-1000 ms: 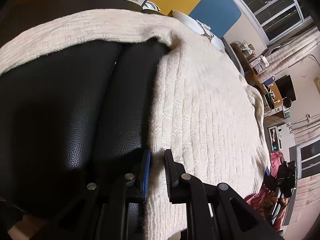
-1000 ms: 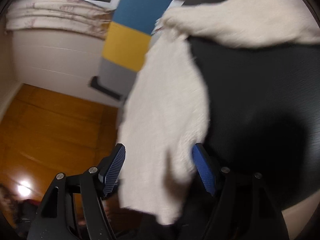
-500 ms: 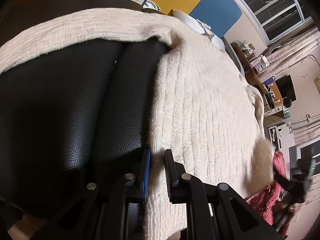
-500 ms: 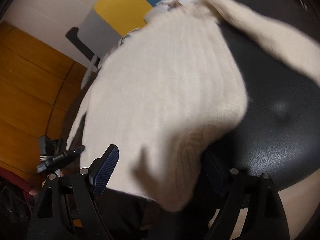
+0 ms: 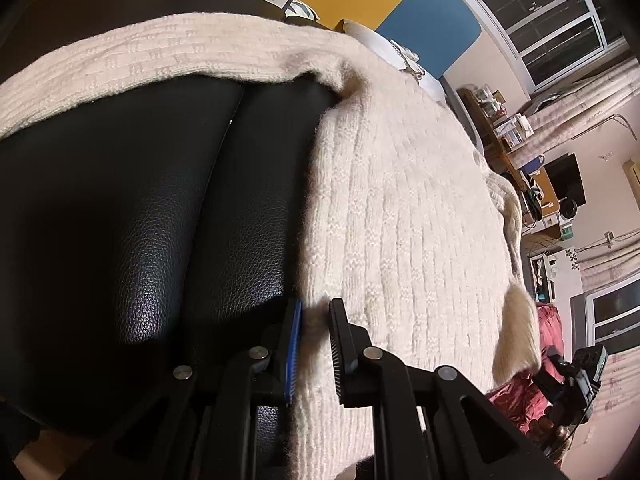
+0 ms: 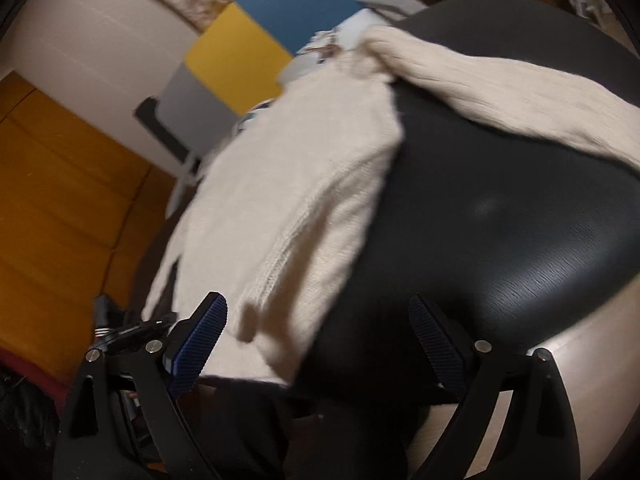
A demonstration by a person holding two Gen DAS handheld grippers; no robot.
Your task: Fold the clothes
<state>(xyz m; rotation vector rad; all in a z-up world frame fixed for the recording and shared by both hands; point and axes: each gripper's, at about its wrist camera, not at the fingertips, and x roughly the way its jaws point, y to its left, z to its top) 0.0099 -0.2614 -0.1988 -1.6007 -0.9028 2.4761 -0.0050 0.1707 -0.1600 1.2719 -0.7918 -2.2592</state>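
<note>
— So, where is the sweater (image 5: 400, 208) lying now?

— It is lying on the black leather seat (image 5: 140, 208); the cream knit body is covering one side of the cushion, and one sleeve (image 5: 120, 68) is stretching across the far edge of the seat; the middle of the cushion is showing bare between the body and the sleeve.

— And what is the left gripper (image 5: 314, 344) doing?

— Its jaws are standing almost closed; they are pinching the near edge of the sweater, and a fold of the knit is sitting between the blue pad and the black one.

— Is the right gripper (image 6: 320, 336) holding something also?

— No, its jaws are standing rather wide and they are closing at this moment; a corner of the sweater (image 6: 288, 232) is hanging between them, but the pads are not pressing on it; one blue finger (image 6: 200, 344) is standing beside the cloth, the other finger (image 6: 436, 344) is standing over the black seat (image 6: 500, 208); the picture from this side is blurred, so I cannot tell if the cloth is touching the nearer pad.

— What is showing behind the seat?

— A panel in yellow, blue and grey (image 6: 256, 52) is standing by the wall; an orange wooden floor (image 6: 60, 200) is showing at one side; in the left view a window (image 5: 532, 20) and a cluttered desk (image 5: 516, 152) are showing far behind.
</note>
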